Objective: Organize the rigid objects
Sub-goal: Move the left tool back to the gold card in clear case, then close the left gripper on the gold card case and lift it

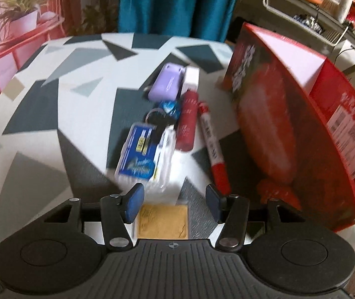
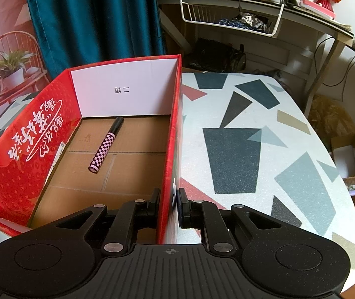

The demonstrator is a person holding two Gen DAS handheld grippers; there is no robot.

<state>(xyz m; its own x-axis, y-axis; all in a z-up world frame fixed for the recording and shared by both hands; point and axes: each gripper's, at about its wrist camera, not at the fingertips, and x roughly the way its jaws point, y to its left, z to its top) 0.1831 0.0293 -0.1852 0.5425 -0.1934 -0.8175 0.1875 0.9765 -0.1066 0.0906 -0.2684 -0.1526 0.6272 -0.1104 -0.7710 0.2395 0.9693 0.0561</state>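
In the left wrist view my left gripper [image 1: 173, 199] is open and empty, just short of a row of small items: a blue-labelled clear case [image 1: 140, 154], a red tube [image 1: 187, 122], a red-and-white marker [image 1: 213, 147], a purple case [image 1: 166, 83], a white block [image 1: 192, 77] and dark keys [image 1: 162, 118]. A yellow pad [image 1: 162, 221] lies under the jaws. The red cardboard box [image 1: 289, 114] stands to the right. In the right wrist view my right gripper [image 2: 168, 208] is shut on the box's near right wall [image 2: 171, 149]. A checkered pen [image 2: 105, 145] lies inside the box.
The patterned table [image 2: 252, 149] extends right of the box. A desk with a wire basket [image 2: 229, 17] stands behind it, with a teal curtain [image 2: 90, 17] to the left. A tub with a small box [image 2: 351, 162] sits on the floor at right.
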